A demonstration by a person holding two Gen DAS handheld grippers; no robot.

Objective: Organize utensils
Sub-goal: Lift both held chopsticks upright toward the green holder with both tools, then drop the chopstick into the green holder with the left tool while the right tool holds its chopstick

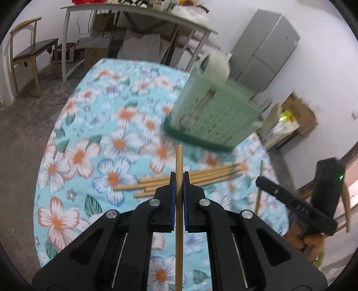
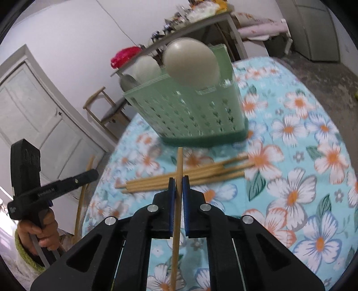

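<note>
— Gripping one chopstick in each of my tongs, that is where I am. My left tongs [image 1: 179, 179] are clamped on a chopstick [image 1: 179, 215]; it stands between the blue pads [image 1: 172, 201] and pokes out past the tips.

— And the right?

— My right tongs [image 2: 178, 183] are pressed together on another chopstick [image 2: 177, 215], held the same way, running lengthwise between the fingers with its end sticking out in front.

— Where are the other chopsticks?

— A loose pile of chopsticks [image 1: 188, 178] lies flat on the flowered tablecloth [image 1: 89, 143], just beyond my tips and crosswise to the ones I hold. They are bunched side by side, ends uneven.

— And the holder?

— A green utensil basket [image 2: 197, 112] with a perforated wall stands upright on the cloth past the pile, near it but apart. From the right side I see pale spoons [image 2: 190, 62] sticking up out of its top; which compartment they sit in I cannot tell.

— Can you see your hands?

— From the left camera my right hand [image 1: 306, 239] shows at the edge, wrapped round the handle of the other tongs; from the right camera my left hand [image 2: 42, 232] shows likewise.

— Anything further out?

— A wooden chair [image 1: 24, 56], a grey table [image 1: 134, 13] piled with things, and a grey fridge [image 1: 266, 47] by the wall.
</note>
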